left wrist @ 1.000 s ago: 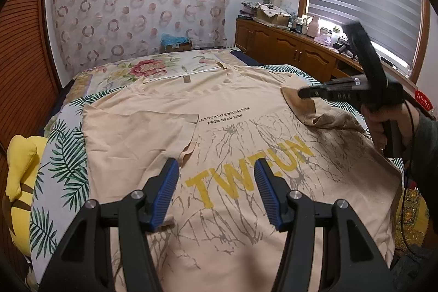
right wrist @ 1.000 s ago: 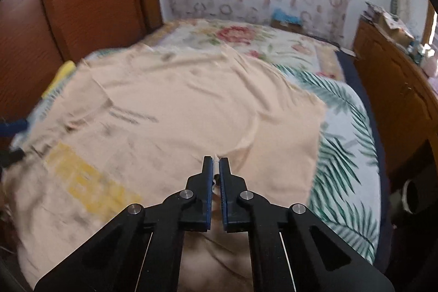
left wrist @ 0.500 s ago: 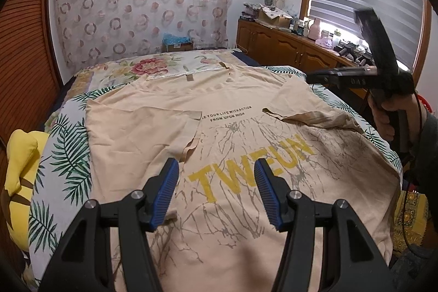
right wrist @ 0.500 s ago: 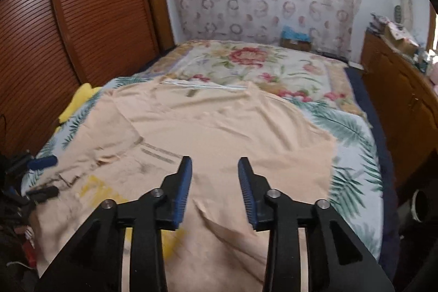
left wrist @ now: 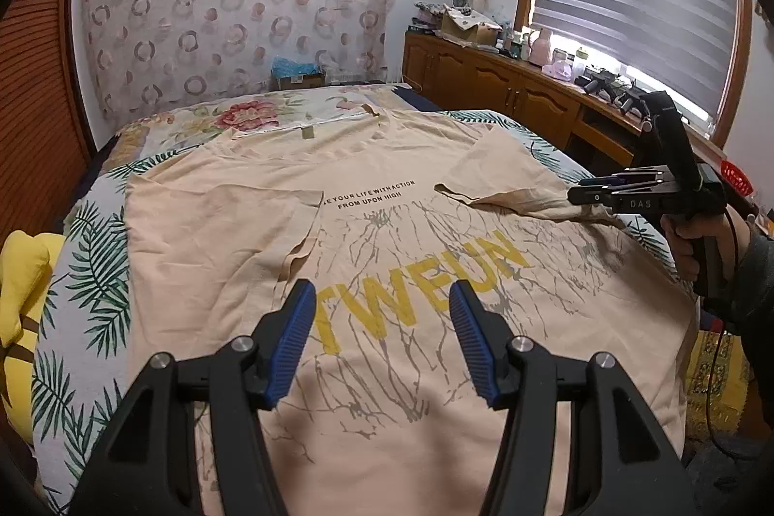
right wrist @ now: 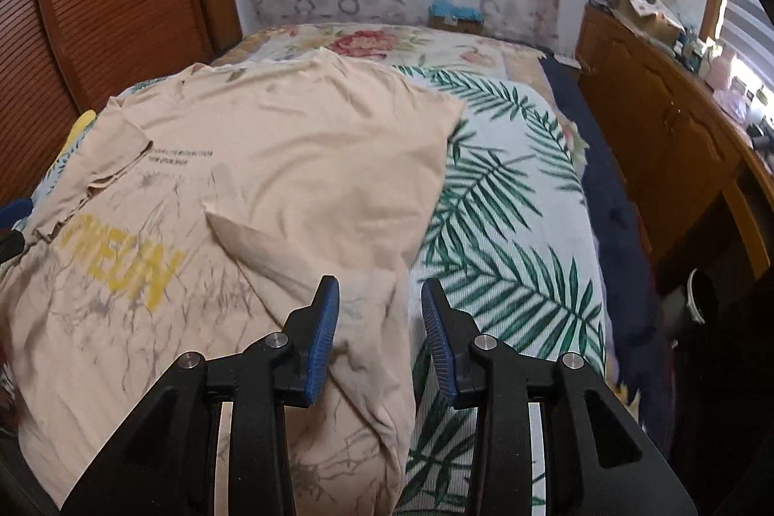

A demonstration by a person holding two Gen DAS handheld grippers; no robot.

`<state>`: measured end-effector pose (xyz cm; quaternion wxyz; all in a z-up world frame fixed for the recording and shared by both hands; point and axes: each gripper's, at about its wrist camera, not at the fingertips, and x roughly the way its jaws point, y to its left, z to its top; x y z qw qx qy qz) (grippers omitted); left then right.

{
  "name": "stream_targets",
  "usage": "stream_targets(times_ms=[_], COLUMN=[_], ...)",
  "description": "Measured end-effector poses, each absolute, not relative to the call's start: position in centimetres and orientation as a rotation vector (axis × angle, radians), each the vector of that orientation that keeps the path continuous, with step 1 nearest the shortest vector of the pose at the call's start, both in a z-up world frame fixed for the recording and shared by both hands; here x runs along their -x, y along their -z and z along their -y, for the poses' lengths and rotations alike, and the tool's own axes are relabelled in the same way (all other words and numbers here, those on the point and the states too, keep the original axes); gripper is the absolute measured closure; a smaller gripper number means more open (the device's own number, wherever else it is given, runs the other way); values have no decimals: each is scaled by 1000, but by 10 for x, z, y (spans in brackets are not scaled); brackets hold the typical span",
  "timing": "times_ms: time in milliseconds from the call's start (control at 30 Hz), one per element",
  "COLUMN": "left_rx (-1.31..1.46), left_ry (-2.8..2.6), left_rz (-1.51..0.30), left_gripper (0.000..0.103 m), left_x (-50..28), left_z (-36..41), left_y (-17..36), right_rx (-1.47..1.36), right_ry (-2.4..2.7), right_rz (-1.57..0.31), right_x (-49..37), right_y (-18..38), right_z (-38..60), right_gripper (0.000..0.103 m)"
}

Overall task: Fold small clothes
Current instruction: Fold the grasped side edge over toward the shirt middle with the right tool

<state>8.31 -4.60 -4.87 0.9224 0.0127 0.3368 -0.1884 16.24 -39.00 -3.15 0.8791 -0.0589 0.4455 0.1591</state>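
Observation:
A peach T-shirt (left wrist: 387,226) with yellow lettering lies face up on the bed. Its two sleeves (left wrist: 232,221) (left wrist: 498,177) are folded inward onto the chest. My left gripper (left wrist: 382,298) hovers open over the shirt's lower front, nothing between its fingers. In the left wrist view my right gripper (left wrist: 575,194) sits at the shirt's right edge, held by a hand (left wrist: 692,240). In the right wrist view the right gripper (right wrist: 379,288) is open just above the T-shirt (right wrist: 290,153), whose bunched side edge lies under the gap; the pads do not press it.
The bed has a leaf-print cover (right wrist: 508,250) bare to the right of the shirt. A yellow plush toy (left wrist: 24,274) lies at the bed's left side. A cluttered wooden cabinet (left wrist: 508,95) runs under the window. Slatted wooden doors (right wrist: 96,8) stand on the left.
The right gripper opened and let go of the right sleeve, which now lies folded onto the chest. It then drew back to the shirt's right edge. The left gripper stayed put.

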Motion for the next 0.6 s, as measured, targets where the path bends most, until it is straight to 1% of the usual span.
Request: stream_targets(times_ms=[33, 100, 267, 300, 367, 467, 600], left_rx=[-27, -27, -8, -6, -9, -9, -12], left_ry=[388, 387, 392, 391, 387, 387, 384], left_rz=[-692, -692, -694, -692, -691, -691, -688], left_gripper=[46, 46, 46, 46, 46, 46, 46], left_x=[-83, -83, -82, -82, -81, -81, -82], left_z=[45, 45, 43, 42, 40, 40, 39], left_y=[49, 49, 49, 48, 49, 49, 49], right_rx=[119, 116, 99, 101, 112, 122, 153], right_ry=[-334, -345, -373, -372, -373, -382, -409], right_rz=[-928, -927, -931, -932, -923, -899, -877], right_x=[-161, -160, -159, -159, -158, -154, -143], right_y=[32, 32, 32, 32, 30, 25, 20], right_z=[390, 390, 384, 383, 380, 376, 370], right_gripper=[68, 72, 73, 75, 84, 95, 96])
